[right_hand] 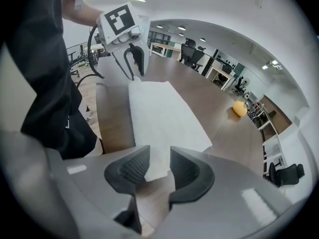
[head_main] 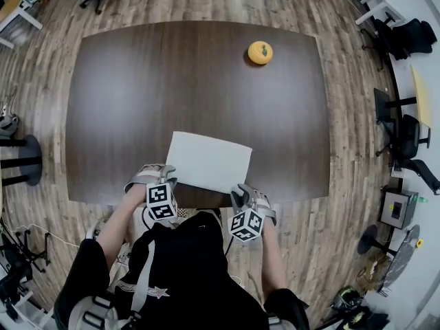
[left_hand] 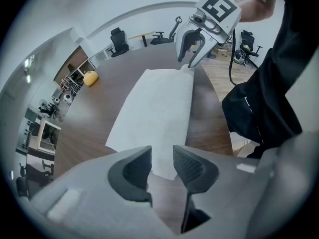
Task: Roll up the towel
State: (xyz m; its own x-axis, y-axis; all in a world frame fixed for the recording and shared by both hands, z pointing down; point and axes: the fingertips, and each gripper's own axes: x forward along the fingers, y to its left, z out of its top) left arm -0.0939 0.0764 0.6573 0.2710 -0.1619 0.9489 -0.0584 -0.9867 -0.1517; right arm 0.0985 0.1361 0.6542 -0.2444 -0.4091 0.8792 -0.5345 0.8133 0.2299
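Towel (head_main: 208,162) lies flat at the lower centre of the head view, its near corners showing between the parted jaws of the left gripper (left_hand: 162,164) and the right gripper (right_hand: 159,164). Neither clamps it. It lies on the dark table (head_main: 130,108), with a yellow-orange round object (head_main: 260,52) at upper right.

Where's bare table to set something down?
Free: table left of the towel; far strip beyond it, left of the yellow fruit; right side nearer than the fruit. Crowded: near edge, left claw and right claw at the towel's corners.
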